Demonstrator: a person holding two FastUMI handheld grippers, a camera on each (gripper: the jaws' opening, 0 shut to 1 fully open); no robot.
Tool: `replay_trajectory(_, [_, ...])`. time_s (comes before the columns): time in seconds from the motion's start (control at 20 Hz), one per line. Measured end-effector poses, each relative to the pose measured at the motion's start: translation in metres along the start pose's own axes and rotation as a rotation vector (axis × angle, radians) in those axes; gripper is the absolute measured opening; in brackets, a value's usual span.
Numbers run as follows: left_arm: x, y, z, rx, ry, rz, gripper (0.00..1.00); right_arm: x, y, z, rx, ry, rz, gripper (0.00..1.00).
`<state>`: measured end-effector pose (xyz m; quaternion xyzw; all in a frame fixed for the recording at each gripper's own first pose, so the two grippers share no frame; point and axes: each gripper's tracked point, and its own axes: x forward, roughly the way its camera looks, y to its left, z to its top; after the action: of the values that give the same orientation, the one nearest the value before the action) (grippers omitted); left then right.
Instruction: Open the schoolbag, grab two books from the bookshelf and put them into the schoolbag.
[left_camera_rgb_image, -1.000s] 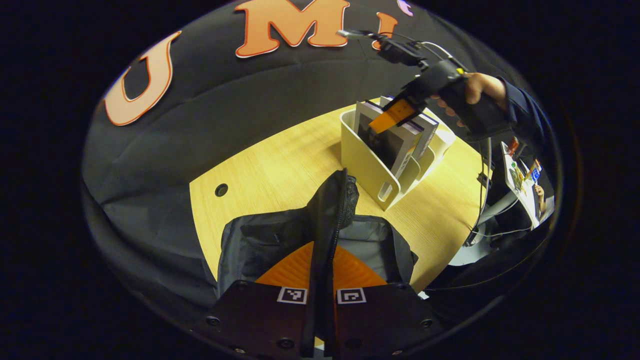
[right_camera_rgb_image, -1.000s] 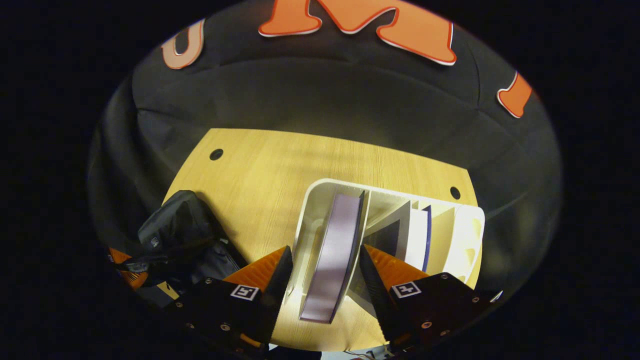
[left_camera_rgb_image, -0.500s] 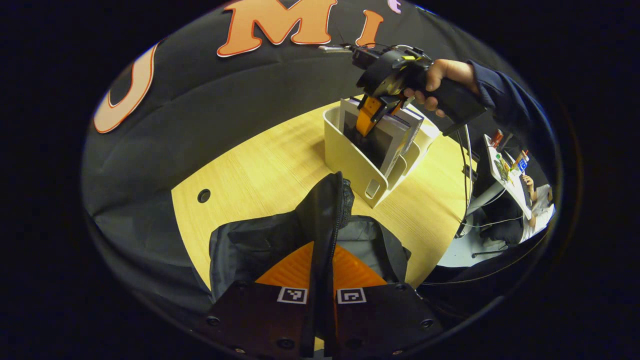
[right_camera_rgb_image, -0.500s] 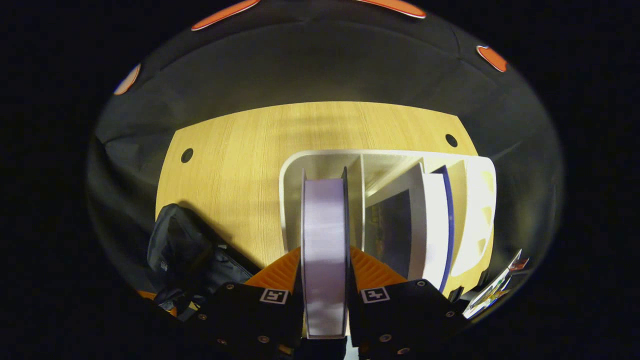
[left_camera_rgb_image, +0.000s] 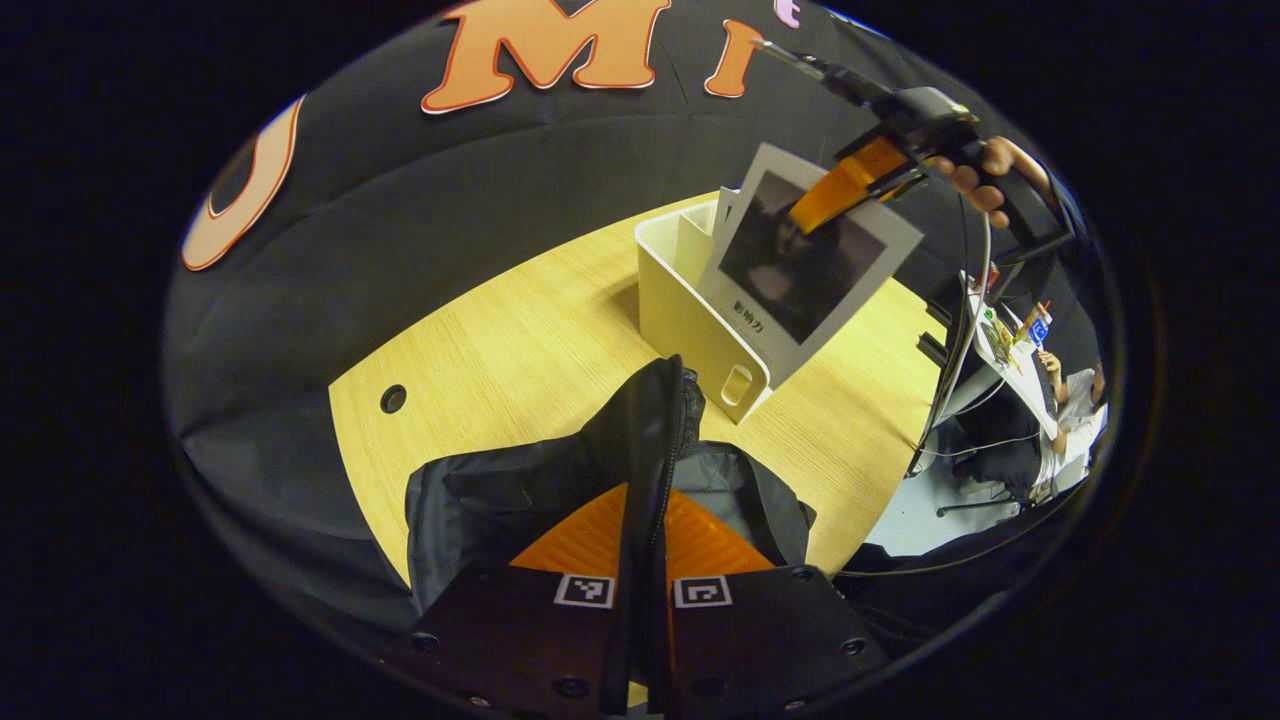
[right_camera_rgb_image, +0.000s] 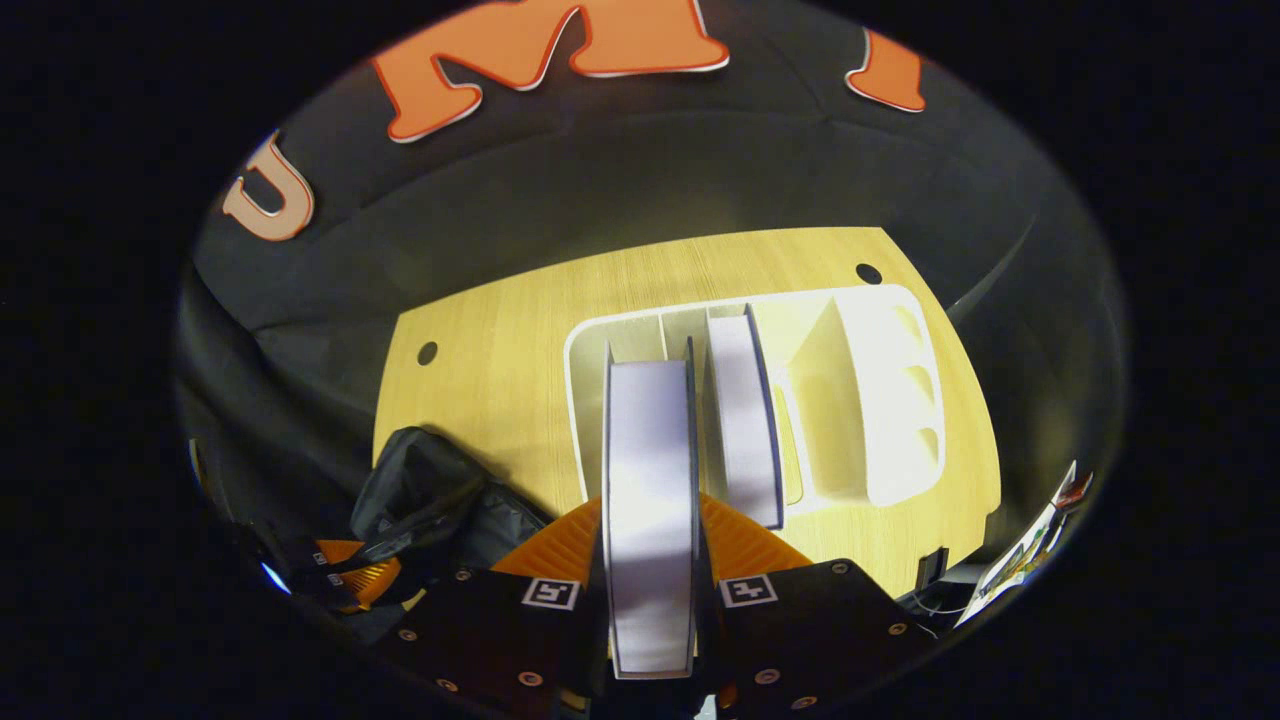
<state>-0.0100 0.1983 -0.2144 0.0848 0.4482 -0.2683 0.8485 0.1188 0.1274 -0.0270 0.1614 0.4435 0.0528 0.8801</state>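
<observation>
Right hand-held gripper (right_camera_rgb_image: 650, 560) clamps a book (right_camera_rgb_image: 648, 500); left hand-held gripper (left_camera_rgb_image: 640, 560) apparently pinches schoolbag (left_camera_rgb_image: 650, 430) flap

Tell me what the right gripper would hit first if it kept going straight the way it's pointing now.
Probably the white bookshelf: the right gripper, shut on a book, points down at its left compartments. Depth is unclear.

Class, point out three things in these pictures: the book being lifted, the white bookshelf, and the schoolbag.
book (left_camera_rgb_image: 800, 265): left gripper view, on its dark front cover.
bookshelf (right_camera_rgb_image: 880, 400): right gripper view, on its empty right compartment.
schoolbag (left_camera_rgb_image: 500, 490): left gripper view, on its black left panel.
</observation>
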Motion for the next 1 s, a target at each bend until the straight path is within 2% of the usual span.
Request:
replay_trajectory(0.35, [0.001, -0.002, 0.002, 0.003, 0.017, 0.012, 0.08, -0.068, -0.017, -0.022, 0.099, -0.106, 0.132, 0.36])
replay_trajectory(0.5, [0.001, -0.003, 0.006, 0.009, 0.018, 0.015, 0.08, -0.081, -0.021, -0.044, 0.164, -0.128, 0.186, 0.36])
replay_trajectory(0.75, [-0.001, -0.005, 0.01, -0.001, 0.013, 0.009, 0.07, -0.08, -0.028, -0.085, 0.25, -0.143, 0.228, 0.34])
replay_trajectory(0.9, [0.001, -0.003, 0.011, -0.025, 0.012, 0.011, 0.08, -0.081, -0.011, -0.115, 0.334, -0.14, 0.35, 0.34])
replay_trajectory(1.0, [-0.001, -0.001, 0.012, -0.047, 0.005, 0.013, 0.07, -0.075, -0.004, -0.131, 0.364, -0.135, 0.404, 0.34])
